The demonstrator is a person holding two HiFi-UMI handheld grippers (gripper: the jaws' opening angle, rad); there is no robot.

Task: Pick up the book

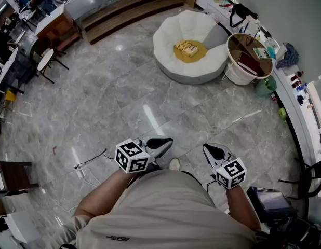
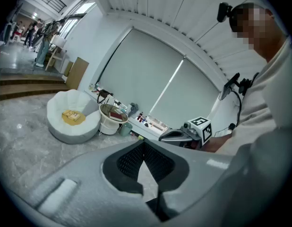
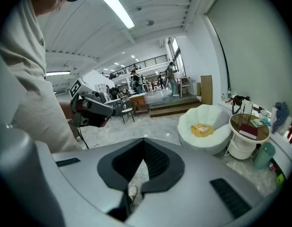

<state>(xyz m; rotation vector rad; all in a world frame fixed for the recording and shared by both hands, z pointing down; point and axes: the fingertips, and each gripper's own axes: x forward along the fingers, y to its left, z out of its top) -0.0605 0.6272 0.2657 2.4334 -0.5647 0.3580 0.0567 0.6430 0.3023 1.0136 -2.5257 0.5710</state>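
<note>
- Marble floor (image 1: 124, 97): a big open stretch lies btwn you and the furniture. Nothing is within reach, so I'd judge this as approach, not pick.
- White shell chair (image 1: 168, 40): it sits at the far side of the floor. A yellow cushion (image 1: 177, 55) lies in its seat w/ a flat yellowish item (image 1: 189, 48) on top. That could be a book or a box, too small to tell.
- Round side table (image 1: 237, 77): it stands just right of the chair, against the wall ledge (image 1: 290, 100). It's well apart from you.
- Left gripper (image 1: 163, 143) & right gripper (image 1: 215, 150): you hold both tucked close to your body, tilted a bit down at the floor, prob. a carry pose for walking over. On each the jaw tips meet w/ nothing btwn them. You'd need to spread one pair before any reach.
- Dark red book (image 1: 248, 64): it lies flat on the table top, and it's the likeliest target imo. Lying flat, it prob. wants a low approach from its edge so one jaw can slip under.
</note>
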